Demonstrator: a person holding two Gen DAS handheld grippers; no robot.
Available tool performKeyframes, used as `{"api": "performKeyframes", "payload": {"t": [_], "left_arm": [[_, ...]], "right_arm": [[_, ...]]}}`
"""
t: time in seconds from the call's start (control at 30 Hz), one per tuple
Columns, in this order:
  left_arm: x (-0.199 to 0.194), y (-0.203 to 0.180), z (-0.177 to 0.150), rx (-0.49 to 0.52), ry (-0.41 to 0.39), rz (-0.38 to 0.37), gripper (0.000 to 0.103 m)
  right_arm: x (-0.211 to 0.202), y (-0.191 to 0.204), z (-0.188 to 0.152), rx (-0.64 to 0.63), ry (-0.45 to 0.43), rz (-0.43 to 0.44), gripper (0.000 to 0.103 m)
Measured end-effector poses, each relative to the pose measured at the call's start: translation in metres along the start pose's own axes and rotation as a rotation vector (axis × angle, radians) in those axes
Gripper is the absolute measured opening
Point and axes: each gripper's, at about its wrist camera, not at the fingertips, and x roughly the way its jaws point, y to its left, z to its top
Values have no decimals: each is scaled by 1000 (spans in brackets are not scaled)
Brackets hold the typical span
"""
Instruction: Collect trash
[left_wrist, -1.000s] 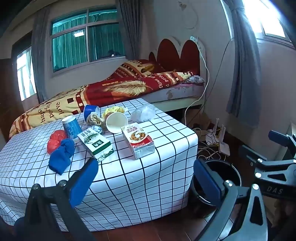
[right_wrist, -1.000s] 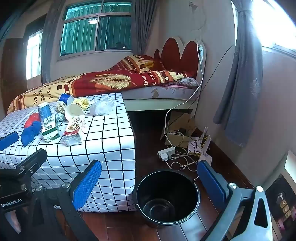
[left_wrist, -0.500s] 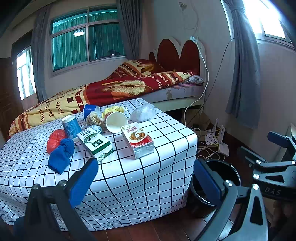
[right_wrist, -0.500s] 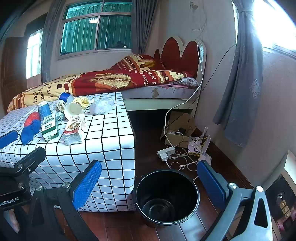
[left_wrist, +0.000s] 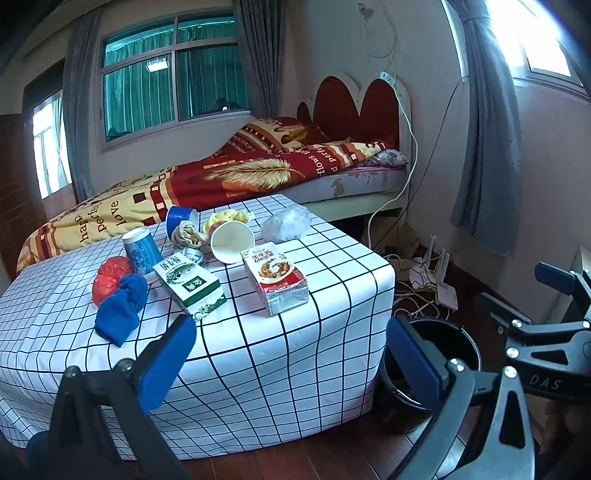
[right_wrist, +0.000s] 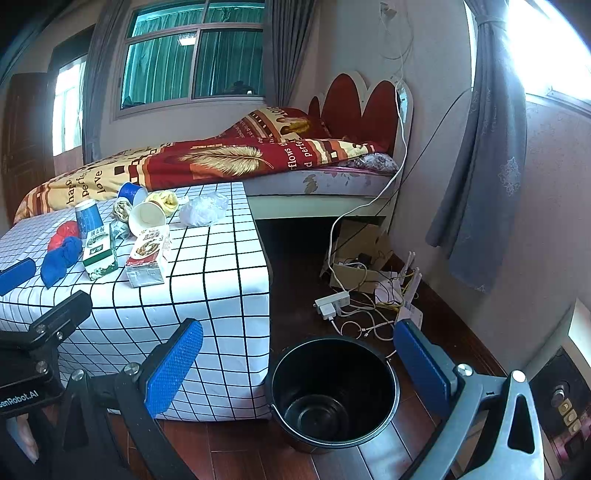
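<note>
- A low table (left_wrist: 258, 354) under a white cloth with a black grid stands on the dark wooden floor (right_wrist: 295, 288), in front of the bed (right_wrist: 325, 181).
- On the near part of the top lie a red-and-white carton (left_wrist: 275, 282) and, left of it, a green-and-white carton (left_wrist: 188, 286).
- At the left lie a blue cloth (left_wrist: 120, 310) and a red bag (left_wrist: 107, 275), touching.
- Farther back: an upright blue can (left_wrist: 140, 251), a tipped white paper cup (left_wrist: 232, 242), a tipped blue cup (left_wrist: 179, 219), something yellow (left_wrist: 225, 218) and a clear crumpled bag (left_wrist: 286, 223).
- On the floor to the right stand a black bucket (right_wrist: 332, 391) just beside the table, and farther off a power strip (right_wrist: 332, 302) and tangled cables (right_wrist: 373, 314).
</note>
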Motion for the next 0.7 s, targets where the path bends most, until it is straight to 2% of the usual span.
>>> {"api": "performKeyframes", "payload": {"t": [0.7], "left_arm": [[5,-2,1,-3,-7,-6,103]], "right_arm": [[4,3,-3,1,4,-1,103]]}}
